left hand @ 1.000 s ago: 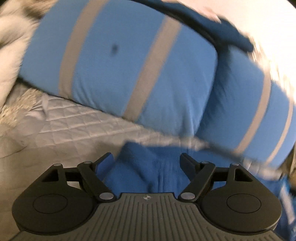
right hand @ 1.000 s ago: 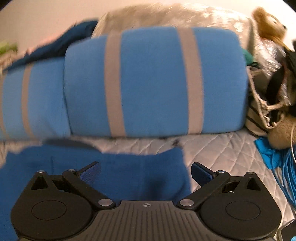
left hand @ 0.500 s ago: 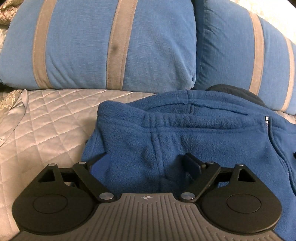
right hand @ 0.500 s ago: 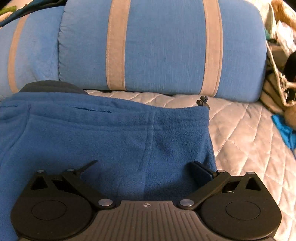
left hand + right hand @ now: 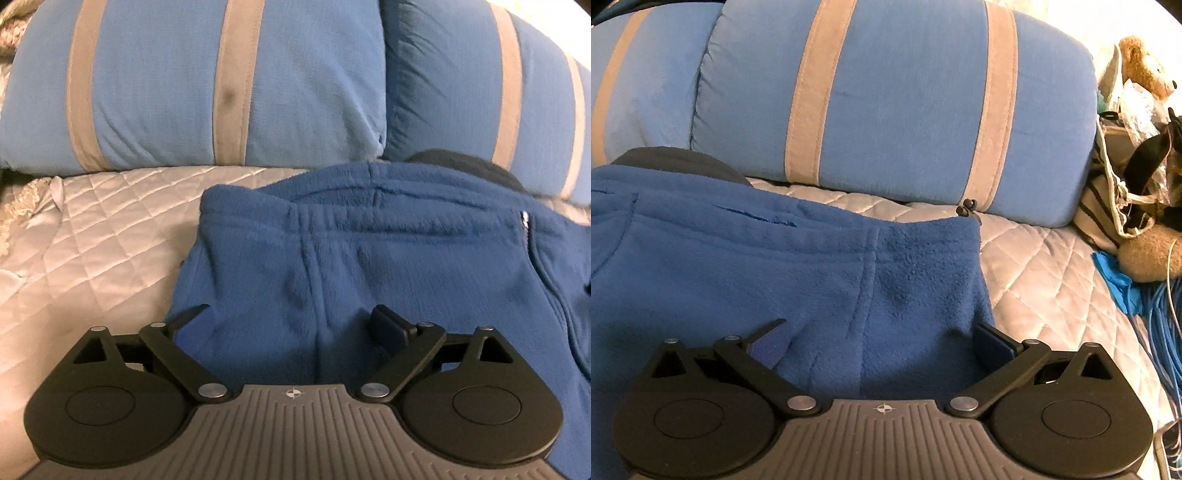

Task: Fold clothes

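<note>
A blue fleece jacket [image 5: 369,266] lies spread on the quilted silver bedspread [image 5: 92,240], its hem edge toward the pillows. My left gripper [image 5: 291,321] hovers low over the jacket's left part, its jaws opening wide; fleece lies between the fingers, and the pads do not press it. In the right wrist view the same fleece [image 5: 738,277] ends at a corner with a black cord toggle [image 5: 967,208]. My right gripper [image 5: 882,332] stands open over that right part, fabric between its fingers but not pinched.
Two blue pillows with grey stripes [image 5: 147,92] [image 5: 905,110] stand just behind the jacket. A dark garment [image 5: 676,158] peeks out under its far edge. At the right lie a teddy bear [image 5: 1145,70], a striped bag [image 5: 1108,203] and blue cables [image 5: 1160,314].
Both grippers have come down toward the bed, and the fleece now lies flat on the quilt. The left fingers have spread wider apart. The earlier blur has settled.
</note>
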Motion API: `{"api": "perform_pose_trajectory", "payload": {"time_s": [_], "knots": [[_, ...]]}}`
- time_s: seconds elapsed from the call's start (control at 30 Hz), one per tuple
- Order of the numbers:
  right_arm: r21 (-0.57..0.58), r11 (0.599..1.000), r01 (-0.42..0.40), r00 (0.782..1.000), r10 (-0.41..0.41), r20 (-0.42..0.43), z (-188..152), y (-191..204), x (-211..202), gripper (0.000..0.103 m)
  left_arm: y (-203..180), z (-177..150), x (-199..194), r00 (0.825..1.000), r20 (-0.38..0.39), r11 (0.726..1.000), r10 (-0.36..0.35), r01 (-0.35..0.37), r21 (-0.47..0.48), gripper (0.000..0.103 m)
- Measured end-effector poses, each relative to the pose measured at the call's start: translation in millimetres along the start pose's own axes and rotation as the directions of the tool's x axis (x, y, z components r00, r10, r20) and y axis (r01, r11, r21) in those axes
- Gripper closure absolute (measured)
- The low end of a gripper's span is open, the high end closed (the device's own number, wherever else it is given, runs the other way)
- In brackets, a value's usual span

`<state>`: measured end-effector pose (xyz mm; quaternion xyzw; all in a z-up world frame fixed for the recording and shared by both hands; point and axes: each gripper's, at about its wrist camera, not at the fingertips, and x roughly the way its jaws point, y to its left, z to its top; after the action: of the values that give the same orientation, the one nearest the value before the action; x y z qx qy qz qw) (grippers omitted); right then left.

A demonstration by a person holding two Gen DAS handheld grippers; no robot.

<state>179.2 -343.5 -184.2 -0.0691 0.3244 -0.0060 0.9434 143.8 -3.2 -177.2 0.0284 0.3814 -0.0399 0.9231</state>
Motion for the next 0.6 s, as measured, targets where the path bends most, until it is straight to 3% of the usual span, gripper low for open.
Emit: {"api": "perform_pose_trajectory", "payload": {"time_s": [0.3, 0.6], "knots": [[0.032, 0.996, -0.084, 0.994, 0.087, -0.07, -2, -22, -31, 0.0, 31, -13, -56, 0.996, -0.051, 0.997, -0.076, 0.076, 0.0, 0.01], [0.066, 0.996, -0.06, 0.996, 0.064, -0.062, -16, -60, -83, 0.0, 68, -19, -101, 0.999, 0.024, 0.996, -0.036, 0.038, -0.081, 0.01]]}}
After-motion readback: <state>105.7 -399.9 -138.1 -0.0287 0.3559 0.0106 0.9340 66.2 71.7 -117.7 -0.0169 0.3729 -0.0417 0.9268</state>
